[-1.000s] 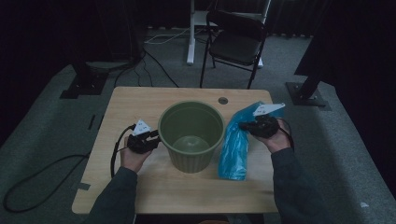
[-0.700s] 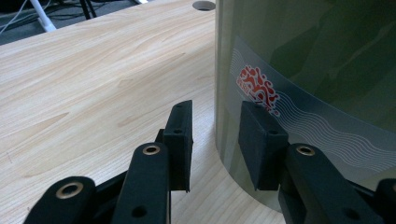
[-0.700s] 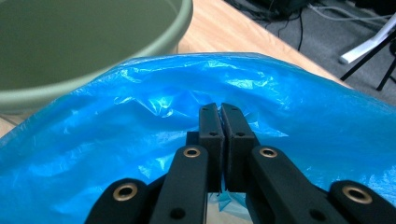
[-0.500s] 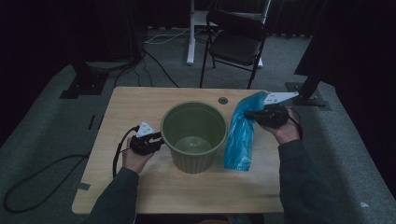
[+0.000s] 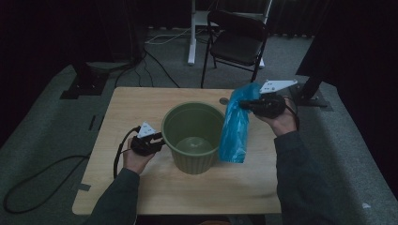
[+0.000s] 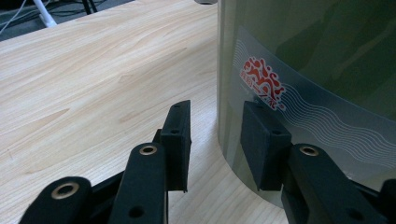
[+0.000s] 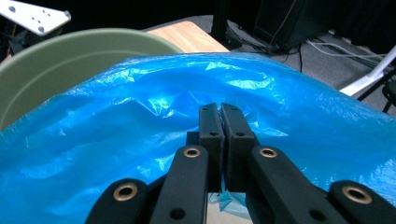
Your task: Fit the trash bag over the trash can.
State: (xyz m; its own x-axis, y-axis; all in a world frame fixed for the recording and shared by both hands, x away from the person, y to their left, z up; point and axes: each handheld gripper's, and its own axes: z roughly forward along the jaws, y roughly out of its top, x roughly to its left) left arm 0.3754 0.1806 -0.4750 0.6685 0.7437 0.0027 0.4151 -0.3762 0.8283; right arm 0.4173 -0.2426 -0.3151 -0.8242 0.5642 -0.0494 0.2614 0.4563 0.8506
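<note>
Sitting near the middle of the desk, slightly toward the near edge: green bucket [image 5: 193, 137], empty, stiff-walled, with a smooth printed label [image 6: 280, 93] likely slick under rubber pads. Resting against its left wall: left gripper [image 5: 157, 139], jaws spread apart, grasping nothing, one pad pressing the plastic. Hanging just beside the bucket's right wall, toward the far right corner: blue plastic bag [image 5: 237, 124], thin, crinkled, limp, probably very light and easily torn. Pinching its upper edge: right gripper [image 7: 222, 135], jaws clenched tight on a fold of film. Best gripped by the mouth hem, gathering enough film to avoid slipping; bucket best steadied by the rim.
</note>
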